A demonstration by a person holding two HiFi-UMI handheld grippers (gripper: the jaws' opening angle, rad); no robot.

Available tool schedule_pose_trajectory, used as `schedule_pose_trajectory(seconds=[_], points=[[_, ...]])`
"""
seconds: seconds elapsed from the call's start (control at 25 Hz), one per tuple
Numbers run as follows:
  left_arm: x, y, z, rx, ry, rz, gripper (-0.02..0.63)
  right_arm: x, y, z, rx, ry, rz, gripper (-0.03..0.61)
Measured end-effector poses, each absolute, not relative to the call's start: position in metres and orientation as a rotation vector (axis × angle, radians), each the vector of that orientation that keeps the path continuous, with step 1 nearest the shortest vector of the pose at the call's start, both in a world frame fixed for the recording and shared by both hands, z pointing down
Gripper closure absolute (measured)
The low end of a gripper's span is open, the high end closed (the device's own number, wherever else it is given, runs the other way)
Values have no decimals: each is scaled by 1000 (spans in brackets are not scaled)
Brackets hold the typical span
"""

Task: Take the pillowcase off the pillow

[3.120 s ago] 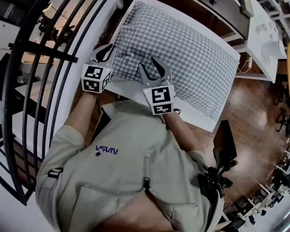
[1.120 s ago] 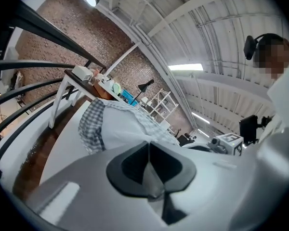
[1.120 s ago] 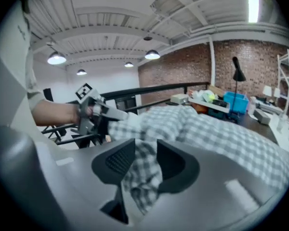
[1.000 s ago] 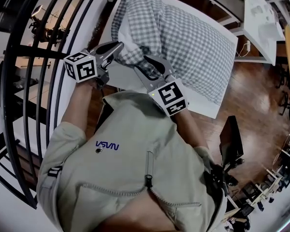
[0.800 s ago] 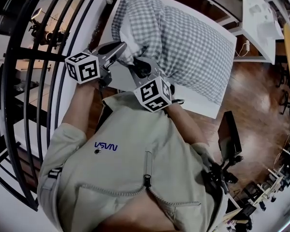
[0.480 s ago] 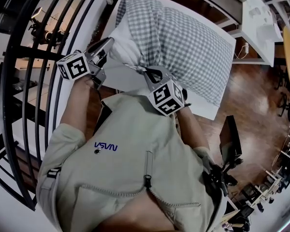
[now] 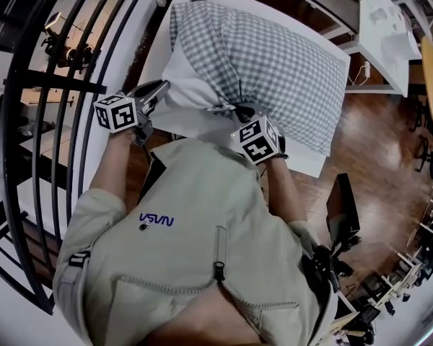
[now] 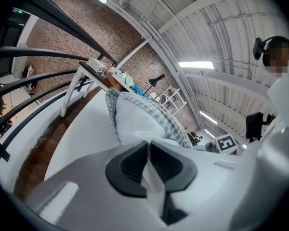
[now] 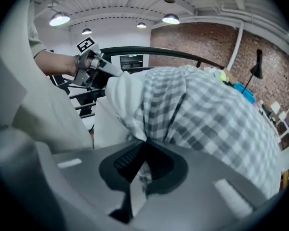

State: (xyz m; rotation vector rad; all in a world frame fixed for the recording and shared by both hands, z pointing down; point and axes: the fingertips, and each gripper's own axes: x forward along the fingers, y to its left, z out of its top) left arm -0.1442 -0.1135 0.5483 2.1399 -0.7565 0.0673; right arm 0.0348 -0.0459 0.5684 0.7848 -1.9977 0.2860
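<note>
In the head view the checked pillowcase (image 7: 289, 63) covers all of the pillow (image 7: 182, 92) except its white near end, left of centre. The right gripper (image 7: 237, 111) has its tips buried in gathered cloth. The person's jacket (image 7: 202, 229) hides the table's (image 7: 312, 166) near edge. Items on the desk (image 7: 390, 42) at upper right are too small to tell

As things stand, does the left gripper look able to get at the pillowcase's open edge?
Probably not without letting go: the left gripper is shut on the white pillow. The way itself looks free; the edge of the pillowcase is bunched close by, where the right gripper pinches it.
</note>
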Motion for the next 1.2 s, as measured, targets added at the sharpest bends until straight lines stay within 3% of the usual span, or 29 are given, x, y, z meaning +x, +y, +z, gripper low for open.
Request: schedule_pose_trajectory(seconds=[0.12, 0.32, 0.4, 0.68, 0.72, 0.84, 0.88, 0.96, 1.08, 1.2], points=[[-146, -104, 551, 2154, -722, 89, 571, 27, -37, 579, 753, -2027, 375, 571], [-165, -133, 487, 2217, -714, -225, 557, 26, -35, 577, 718, -2092, 467, 549], [-165, -158, 483, 2253, -783, -211, 549, 25, -33, 574, 715, -2109, 498, 548], [-110, -205, 556, 2183, -703, 65, 371, 16, -33, 556, 701, -2172, 565, 543], [-103, -205, 564, 2167, -676, 86, 373, 15, -35, 551, 700, -2184, 566, 543], [-95, -196, 556, 2184, -644, 53, 523, 7, -40, 523, 721, -2275, 586, 543], [-93, -192, 550, 2208, -648, 47, 546, 4, -46, 508, 746, -2320, 588, 543], [-87, -183, 538, 2256, -644, 45, 566, 1, -66, 480, 830, -2398, 560, 543], [-77, -164, 523, 2329, -634, 54, 571, -3, -107, 452, 981, -2438, 460, 431], [-66, -141, 509, 2394, -618, 68, 571, -8, -142, 442, 1076, -2399, 316, 384]])
